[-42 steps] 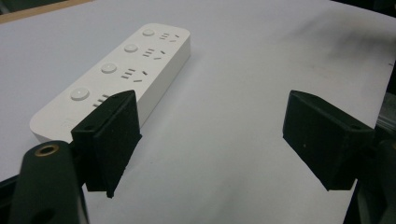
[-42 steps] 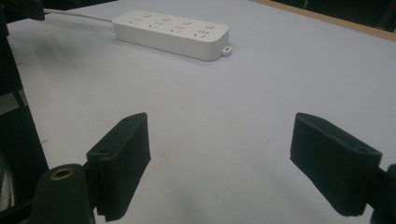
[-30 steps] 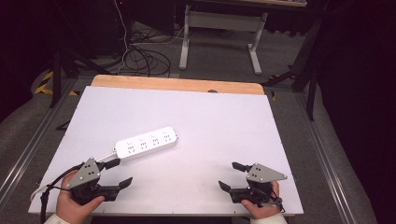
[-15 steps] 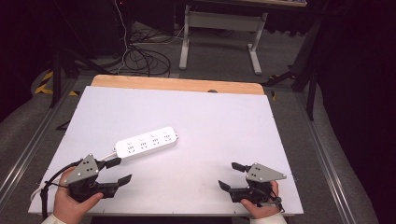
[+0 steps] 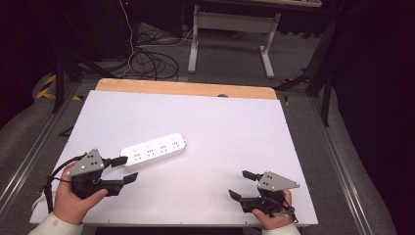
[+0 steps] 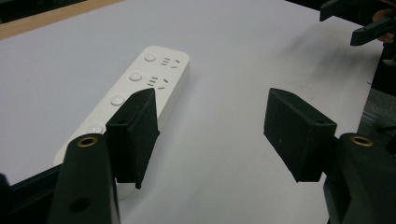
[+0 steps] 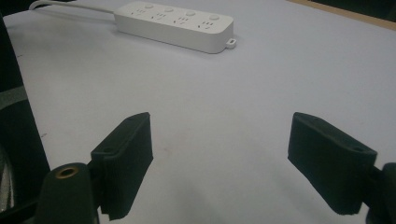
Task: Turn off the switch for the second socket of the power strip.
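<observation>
At lower left of the high view, the left hand-held gripper stands with jaws spread wide, its upper jaw just beside the near end of the white power strip. The strip lies slantwise left of centre on the white surface. Bare surface stretches rightward to the right hand-held gripper, also spread wide and empty, near the bottom edge.

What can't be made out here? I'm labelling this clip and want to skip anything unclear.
- Power strip: its near end is hidden behind one jaw of the left tongs in the left gripper view.
- Its cord: cut off by the top edge of the right gripper view; where it leads is unknown.
- Socket markings: too small to read in the high view.
- Right tongs: the hand holding them is out of frame below.
</observation>
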The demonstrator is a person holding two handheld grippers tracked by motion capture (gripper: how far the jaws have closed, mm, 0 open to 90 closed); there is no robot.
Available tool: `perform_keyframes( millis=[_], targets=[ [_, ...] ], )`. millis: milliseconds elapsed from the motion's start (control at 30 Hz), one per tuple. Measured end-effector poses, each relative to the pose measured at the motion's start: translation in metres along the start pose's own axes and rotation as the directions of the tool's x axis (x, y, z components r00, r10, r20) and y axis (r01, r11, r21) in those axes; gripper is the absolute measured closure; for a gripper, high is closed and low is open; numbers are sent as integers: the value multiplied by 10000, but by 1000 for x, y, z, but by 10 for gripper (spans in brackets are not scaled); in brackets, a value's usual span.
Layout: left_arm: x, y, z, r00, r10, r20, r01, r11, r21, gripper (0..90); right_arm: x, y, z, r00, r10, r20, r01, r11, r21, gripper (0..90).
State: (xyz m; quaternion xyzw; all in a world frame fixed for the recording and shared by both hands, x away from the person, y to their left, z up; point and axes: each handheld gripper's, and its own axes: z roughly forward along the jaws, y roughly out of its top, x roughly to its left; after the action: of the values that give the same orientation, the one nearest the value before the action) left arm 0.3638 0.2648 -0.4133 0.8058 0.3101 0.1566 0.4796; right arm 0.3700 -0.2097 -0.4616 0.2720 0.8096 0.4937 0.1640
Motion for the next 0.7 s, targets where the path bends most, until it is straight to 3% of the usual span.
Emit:
perform_keyframes(
  millis=[700],
  targets=[
    [22,26,13,10000,-35,-25,36,9994,358,384,0,0,1,10000,-33,-66,34,10000,53,224]
  ],
)
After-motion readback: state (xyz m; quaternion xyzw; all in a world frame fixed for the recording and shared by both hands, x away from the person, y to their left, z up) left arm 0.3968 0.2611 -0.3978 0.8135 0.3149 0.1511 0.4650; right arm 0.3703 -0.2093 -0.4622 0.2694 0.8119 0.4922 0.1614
